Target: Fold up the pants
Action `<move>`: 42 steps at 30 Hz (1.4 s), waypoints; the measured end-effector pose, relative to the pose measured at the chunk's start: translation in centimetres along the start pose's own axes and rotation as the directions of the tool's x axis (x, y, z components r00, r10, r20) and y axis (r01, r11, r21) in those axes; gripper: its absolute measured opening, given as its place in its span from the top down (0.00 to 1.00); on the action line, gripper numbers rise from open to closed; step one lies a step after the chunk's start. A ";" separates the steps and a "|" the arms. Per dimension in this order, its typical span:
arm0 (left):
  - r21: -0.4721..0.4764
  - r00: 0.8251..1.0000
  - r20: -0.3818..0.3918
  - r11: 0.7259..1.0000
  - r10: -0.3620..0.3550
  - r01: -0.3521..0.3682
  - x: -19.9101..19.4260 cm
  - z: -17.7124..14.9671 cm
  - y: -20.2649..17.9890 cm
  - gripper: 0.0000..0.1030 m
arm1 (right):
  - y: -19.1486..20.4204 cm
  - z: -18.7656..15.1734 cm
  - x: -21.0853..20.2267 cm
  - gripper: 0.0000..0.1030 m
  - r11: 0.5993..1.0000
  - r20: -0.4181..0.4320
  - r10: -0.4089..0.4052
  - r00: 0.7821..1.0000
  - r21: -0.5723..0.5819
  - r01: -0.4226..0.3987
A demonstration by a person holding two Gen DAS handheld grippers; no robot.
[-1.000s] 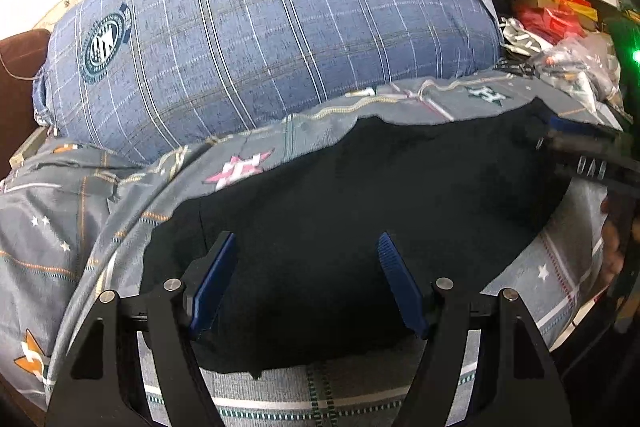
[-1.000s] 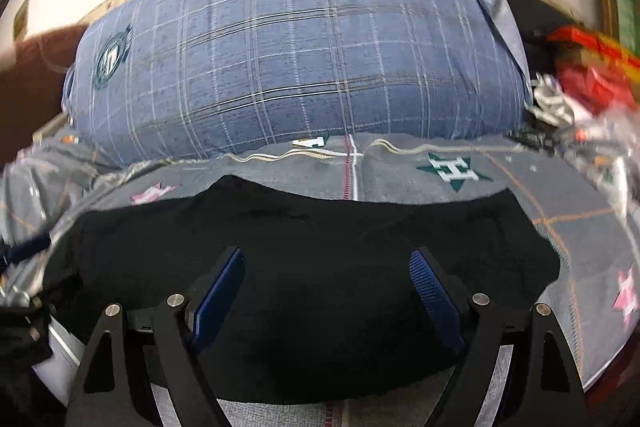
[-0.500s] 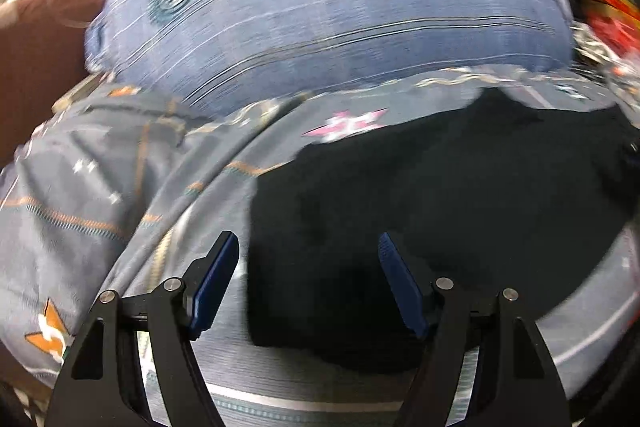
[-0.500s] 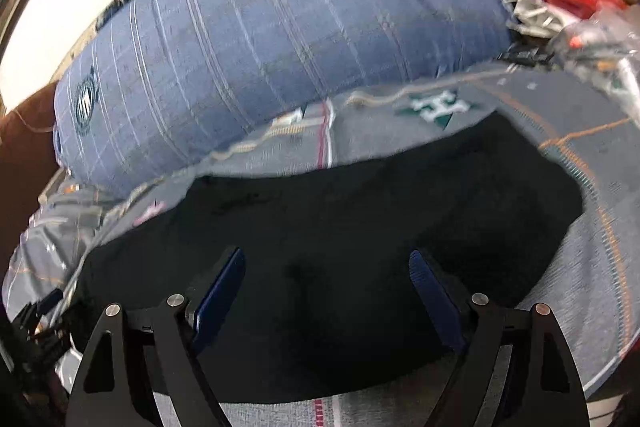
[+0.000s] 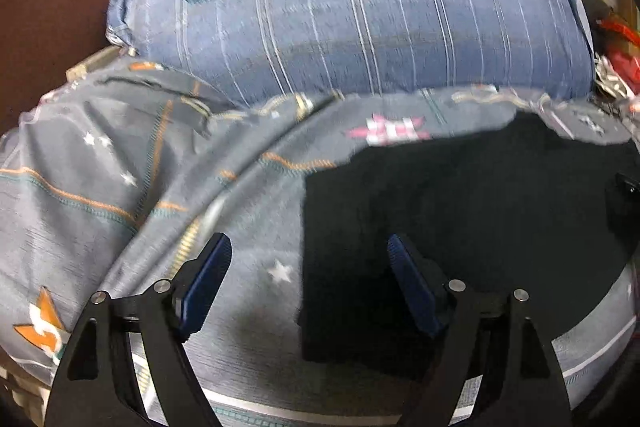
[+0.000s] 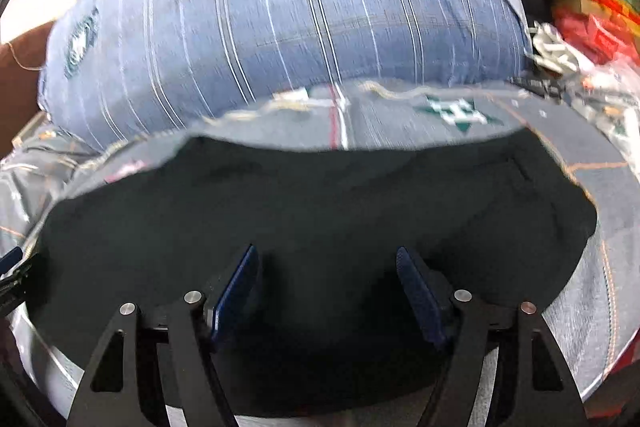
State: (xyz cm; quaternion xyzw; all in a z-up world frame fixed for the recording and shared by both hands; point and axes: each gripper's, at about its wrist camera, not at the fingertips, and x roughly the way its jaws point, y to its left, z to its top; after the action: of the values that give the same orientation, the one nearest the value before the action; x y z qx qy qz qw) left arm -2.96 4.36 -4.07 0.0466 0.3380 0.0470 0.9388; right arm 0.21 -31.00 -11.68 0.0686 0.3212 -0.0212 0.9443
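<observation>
Both views are fisheye shots taken from just behind a pair of blue-padded fingers, looking forward and slightly down across a bed toward a big blue striped pillow (image 5: pixel 360 15) at its far side. The left wrist camera sits close over the grey patterned bedsheet (image 5: pixel 120 167), at the left edge of the black pants (image 5: pixel 480 207), so the dark cloth fills only the right half of its picture. The right wrist camera hangs close over the middle of the pants (image 6: pixel 320 207), facing the same pillow (image 6: pixel 300 27). Both share the pillow, the sheet (image 6: pixel 400 115), the pants and the red clutter (image 6: pixel 592 19) at far right (image 5: pixel 616 43).
</observation>
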 end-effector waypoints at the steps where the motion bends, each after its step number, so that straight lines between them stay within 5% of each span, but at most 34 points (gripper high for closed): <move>1: -0.012 1.000 0.010 1.000 0.019 -0.019 -0.2 0.2 0.5 0.21 | 0.4 0.3 -0.3 0.29 1.000 0.019 0.012 1.000 -0.005 -0.011; 6: -0.105 0.997 -0.035 0.992 0.069 -0.072 0.7 1.1 3.7 0.21 | 4.0 1.3 -0.2 0.29 0.990 0.043 0.126 0.991 -0.064 -0.123; 11: -0.141 0.998 -0.061 0.990 -0.007 -0.001 1.4 2.3 4.1 0.21 | 8.5 3.4 2.2 0.33 0.965 0.001 0.245 0.969 -0.095 -0.244; 14: -0.102 0.997 -0.051 0.994 -0.056 0.050 2.2 4.0 3.0 0.21 | 10.2 4.8 4.5 0.81 0.953 -0.051 0.293 0.955 -0.067 -0.296; 15: -0.078 0.997 -0.049 0.995 -0.060 0.056 2.8 4.4 2.4 0.21 | 10.5 5.1 5.4 0.82 0.950 -0.065 0.303 0.951 -0.057 -0.307; 28: 0.028 0.997 -0.079 0.999 -0.016 0.018 8.0 4.9 0.1 0.20 | 11.9 7.8 13.4 0.85 0.965 -0.207 0.255 0.945 -0.001 -0.261; 33: -0.031 0.991 -0.113 0.998 -0.066 0.063 8.4 4.9 1.2 0.19 | 11.0 8.2 13.6 0.81 0.951 -0.202 0.310 0.929 0.052 -0.306; 42: -0.001 0.995 0.080 0.998 -0.061 0.061 2.4 4.6 1.5 0.20 | 7.4 7.3 6.8 0.66 0.946 -0.100 0.314 0.944 0.110 -0.303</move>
State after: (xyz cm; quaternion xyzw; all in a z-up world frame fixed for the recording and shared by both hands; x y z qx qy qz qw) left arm 1.71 5.90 -1.84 0.0364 0.3016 0.0169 0.9526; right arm 10.60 -24.70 -9.22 0.1633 0.3593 0.1161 0.9115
